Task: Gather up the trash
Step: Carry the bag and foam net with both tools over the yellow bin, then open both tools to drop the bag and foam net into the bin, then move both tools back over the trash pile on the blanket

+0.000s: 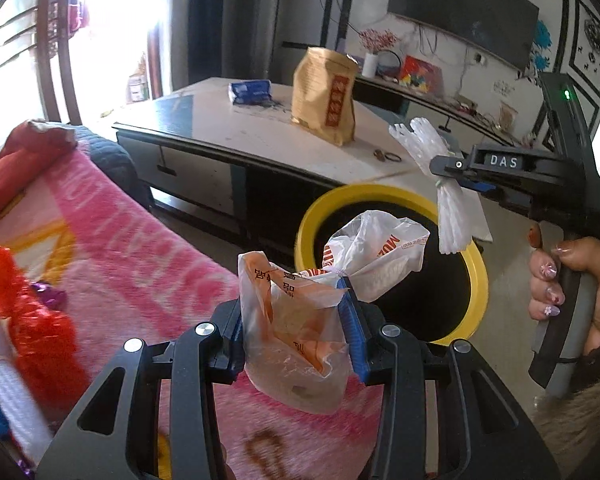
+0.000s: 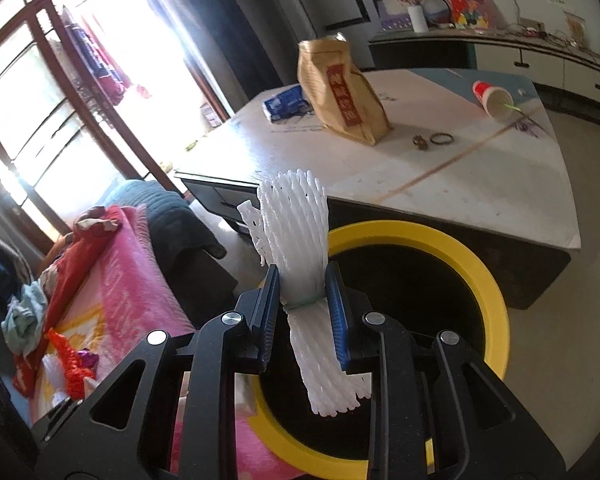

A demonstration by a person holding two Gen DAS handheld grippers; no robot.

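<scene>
Our left gripper (image 1: 296,328) pinches a crinkled translucent plastic bag (image 1: 296,340); our right gripper (image 2: 302,308) clamps a ribbed white foam net (image 2: 300,272). Both hang over the round, yellow-rimmed bin (image 2: 496,292), its inside dark, beside the table (image 2: 440,172).

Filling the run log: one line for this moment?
left claw: grips plastic bag | right claw: grips foam net | yellow-rimmed bin: just ahead

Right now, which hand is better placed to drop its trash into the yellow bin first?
Right. The right gripper holds the white foam net directly above the yellow bin. The left gripper, with its plastic bag, hangs over the pink blanket.
</scene>
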